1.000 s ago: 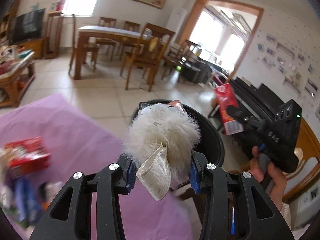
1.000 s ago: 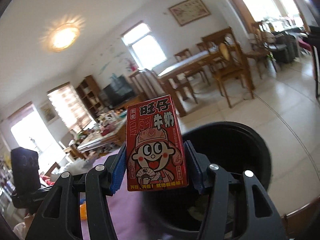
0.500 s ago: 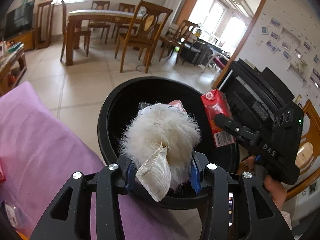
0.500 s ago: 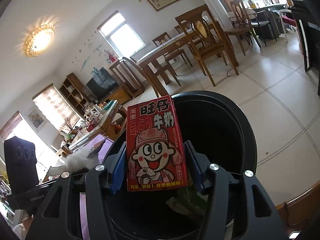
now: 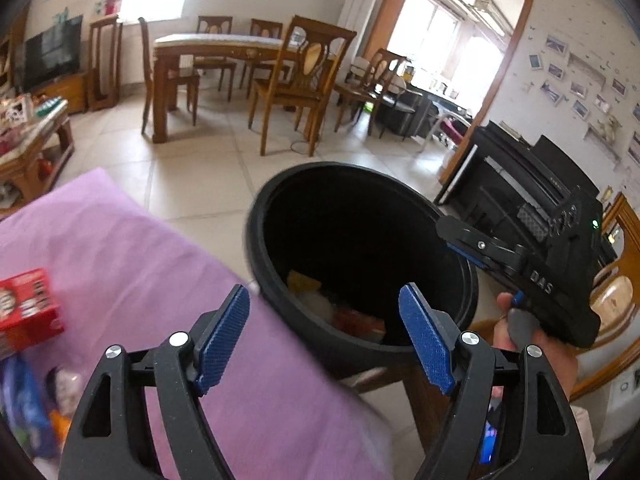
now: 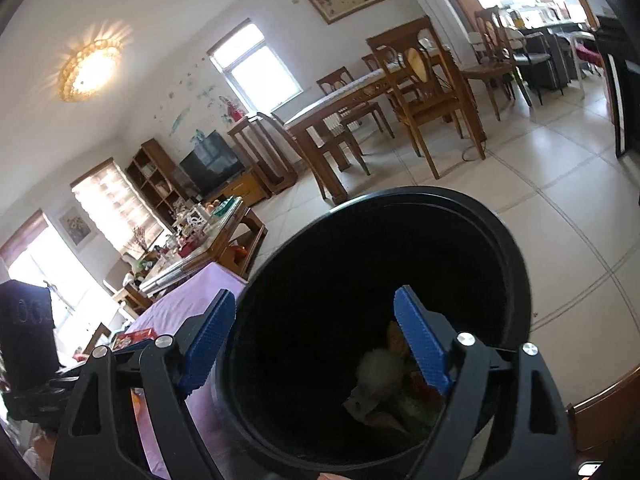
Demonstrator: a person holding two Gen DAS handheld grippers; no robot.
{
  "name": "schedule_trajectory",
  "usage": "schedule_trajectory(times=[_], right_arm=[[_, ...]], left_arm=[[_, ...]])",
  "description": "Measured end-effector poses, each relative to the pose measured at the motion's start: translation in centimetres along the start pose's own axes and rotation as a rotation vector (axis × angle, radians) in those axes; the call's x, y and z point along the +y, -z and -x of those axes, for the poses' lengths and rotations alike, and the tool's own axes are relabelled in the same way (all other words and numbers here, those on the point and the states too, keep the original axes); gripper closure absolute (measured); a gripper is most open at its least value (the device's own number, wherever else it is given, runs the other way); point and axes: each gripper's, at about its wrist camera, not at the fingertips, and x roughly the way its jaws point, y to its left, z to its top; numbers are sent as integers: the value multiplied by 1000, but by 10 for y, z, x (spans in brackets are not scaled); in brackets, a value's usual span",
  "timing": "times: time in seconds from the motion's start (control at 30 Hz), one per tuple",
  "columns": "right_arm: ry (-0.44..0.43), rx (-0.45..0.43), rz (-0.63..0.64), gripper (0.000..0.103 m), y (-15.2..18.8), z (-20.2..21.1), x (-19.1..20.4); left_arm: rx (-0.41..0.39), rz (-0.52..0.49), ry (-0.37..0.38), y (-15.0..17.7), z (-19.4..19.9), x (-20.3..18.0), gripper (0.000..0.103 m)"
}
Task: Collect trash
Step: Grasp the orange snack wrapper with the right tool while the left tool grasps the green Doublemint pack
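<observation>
A black round bin (image 5: 256, 240) stands past the edge of the purple-covered table (image 5: 132, 264); it also shows in the right wrist view (image 6: 516, 280). My left gripper (image 5: 326, 336) is open and empty just in front of the bin's near rim. My right gripper (image 6: 316, 340) is open and empty over the bin's mouth; it also shows in the left wrist view (image 5: 464, 240). Inside the bin lie a white furry toy (image 6: 378, 368), a red carton (image 5: 358, 322) and other scraps.
A red box (image 5: 26, 312) and blurred wrappers (image 5: 28, 404) lie on the purple cloth at the left. Beyond the bin are tiled floor, a wooden dining table with chairs (image 5: 224, 68), a cluttered coffee table (image 5: 28, 132) and a black piano (image 5: 520, 184).
Both grippers have opened. The furry toy left my left gripper and the red carton left my right gripper; both now lie in the bin. My left gripper has drawn back.
</observation>
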Motion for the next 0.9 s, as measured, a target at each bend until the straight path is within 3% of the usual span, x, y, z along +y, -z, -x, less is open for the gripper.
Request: schedule_trajectory(times=[0.17, 0.3, 0.47, 0.6, 0.7, 0.77, 0.9], right_arm=[[-38, 32, 80, 19, 9, -4, 47], [-84, 82, 156, 19, 23, -17, 90], [-167, 173, 231, 11, 41, -44, 144], [-233, 291, 312, 11, 61, -72, 185], [-272, 393, 351, 9, 77, -89, 210], [-270, 437, 366, 9, 88, -97, 221], [-225, 513, 416, 9, 115, -107, 238]], left_arm=[[-43, 42, -45, 16, 58, 39, 26], [-73, 116, -151, 36, 104, 95, 26], [-45, 192, -273, 73, 146, 169, 26], [54, 38, -329, 90, 156, 208, 26], [62, -87, -328, 94, 164, 227, 26], [65, -177, -323, 93, 165, 233, 26], [111, -449, -309, 96, 151, 227, 26]])
